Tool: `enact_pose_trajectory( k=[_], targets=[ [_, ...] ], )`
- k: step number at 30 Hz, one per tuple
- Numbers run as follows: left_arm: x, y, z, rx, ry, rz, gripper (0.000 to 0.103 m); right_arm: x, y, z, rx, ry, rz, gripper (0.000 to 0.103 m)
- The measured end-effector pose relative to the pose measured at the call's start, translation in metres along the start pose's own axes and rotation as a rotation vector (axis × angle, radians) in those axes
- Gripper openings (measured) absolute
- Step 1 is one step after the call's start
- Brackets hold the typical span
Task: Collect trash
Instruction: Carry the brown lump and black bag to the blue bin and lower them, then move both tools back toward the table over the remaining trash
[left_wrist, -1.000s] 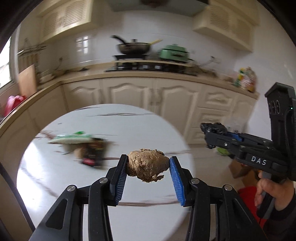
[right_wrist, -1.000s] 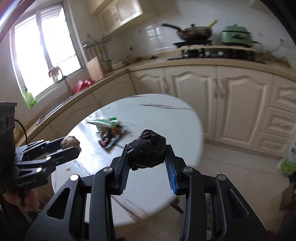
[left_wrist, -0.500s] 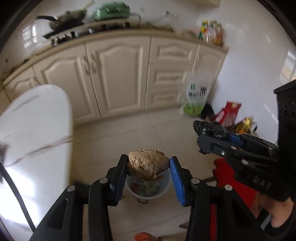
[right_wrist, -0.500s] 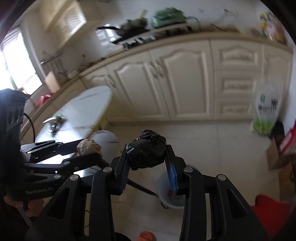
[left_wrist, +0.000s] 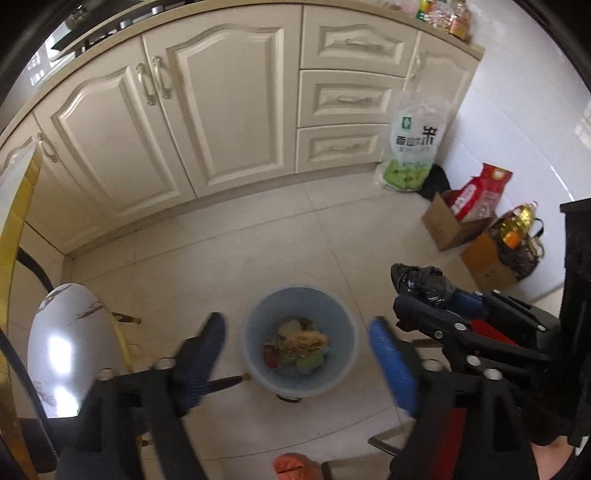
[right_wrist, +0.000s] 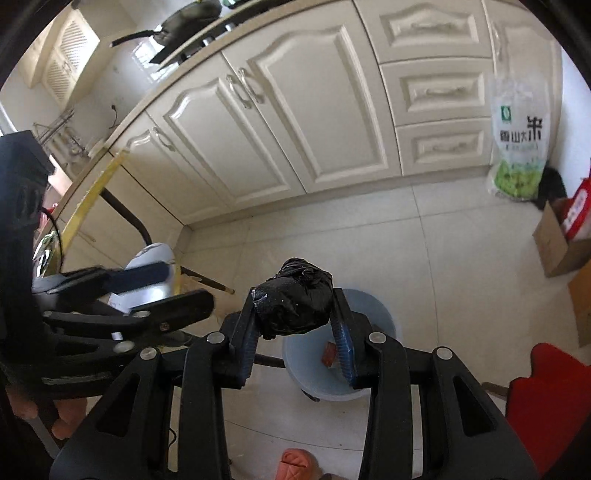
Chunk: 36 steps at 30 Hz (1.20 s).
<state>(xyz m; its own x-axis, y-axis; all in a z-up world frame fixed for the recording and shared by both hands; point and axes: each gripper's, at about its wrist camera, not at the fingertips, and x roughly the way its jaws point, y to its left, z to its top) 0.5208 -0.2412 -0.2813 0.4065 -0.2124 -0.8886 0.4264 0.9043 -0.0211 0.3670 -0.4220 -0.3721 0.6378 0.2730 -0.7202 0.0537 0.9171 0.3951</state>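
The black crumpled wad (right_wrist: 293, 297), a piece of trash wrapped in shiny dark film, sits pinched between the blue pads of my right gripper (right_wrist: 295, 332); both pads press its sides, and it stands clear above the floor. In the left wrist view the same wad (left_wrist: 421, 278) shows at the tip of that gripper, to the right of and a little beyond the bin.

The pale blue bin (left_wrist: 258, 317) stands on the tiled floor (left_wrist: 295, 229) directly below my left gripper (left_wrist: 295, 354). Its jaws are opening, spread wide, with nothing between the pads; the bin shows through the gap. Inside the bin lies mixed refuse (left_wrist: 299, 345): yellowish, red and green scraps. In the right wrist view the bin's rim (right_wrist: 380, 310) lies partly hidden behind the wad and my right gripper.

My left gripper (right_wrist: 159, 288) appears in the right wrist view at left, blurred, held by a hand (right_wrist: 40, 413) of which a few fingers show.

Outward: a white marbled round surface with a gold rim (left_wrist: 62, 343) at left; cream cabinet doors and drawers (left_wrist: 229, 110) beyond the bin; a printed rice bag (left_wrist: 413, 144) leaning against the drawers; cardboard boxes (left_wrist: 447, 229) holding a red packet and an oil bottle (left_wrist: 517, 225) by the wall; a dark pan (right_wrist: 192, 14) on the counter above.
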Motion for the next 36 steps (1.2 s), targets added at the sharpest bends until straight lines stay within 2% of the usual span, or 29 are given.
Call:
enact_pose_trajectory(
  k=[4,6,8,10,15,21,25,30,32,36],
  targets=[
    [-0.011,-0.015,-0.017,-0.025,-0.028,0.034,0.083,0.018,-0.001,-0.002,0.012,0.017,0.013,0.039],
    [-0.024,-0.018,-0.029,-0.036,-0.032,0.023,0.083,0.024,0.001,-0.002,0.021,0.017,0.019,0.046],
    [-0.037,-0.016,-0.036,-0.038,-0.042,0.024,0.083,0.027,0.005,-0.002,0.022,0.022,0.016,0.062],
    [-0.056,-0.014,-0.043,-0.032,-0.065,0.029,0.083,0.024,0.008,-0.002,0.019,0.017,0.011,0.064],
    [-0.106,-0.01,-0.068,-0.031,-0.128,0.028,0.083,-0.003,0.02,0.001,0.005,-0.013,0.01,0.064],
    [-0.183,0.008,-0.116,-0.044,-0.22,0.033,0.083,-0.058,0.054,0.004,-0.027,-0.095,0.001,0.072],
    [-0.245,0.024,-0.156,-0.059,-0.301,0.039,0.083,-0.094,0.097,0.008,-0.088,-0.153,0.004,0.078],
    [-0.328,0.056,-0.217,-0.102,-0.409,0.062,0.091,-0.135,0.166,0.012,-0.186,-0.232,0.021,0.084],
    [-0.359,0.073,-0.244,-0.123,-0.444,0.092,0.093,-0.144,0.197,0.013,-0.228,-0.246,0.031,0.09],
    [-0.413,0.108,-0.297,-0.17,-0.495,0.159,0.097,-0.149,0.269,0.014,-0.327,-0.26,0.057,0.093]
  ],
)
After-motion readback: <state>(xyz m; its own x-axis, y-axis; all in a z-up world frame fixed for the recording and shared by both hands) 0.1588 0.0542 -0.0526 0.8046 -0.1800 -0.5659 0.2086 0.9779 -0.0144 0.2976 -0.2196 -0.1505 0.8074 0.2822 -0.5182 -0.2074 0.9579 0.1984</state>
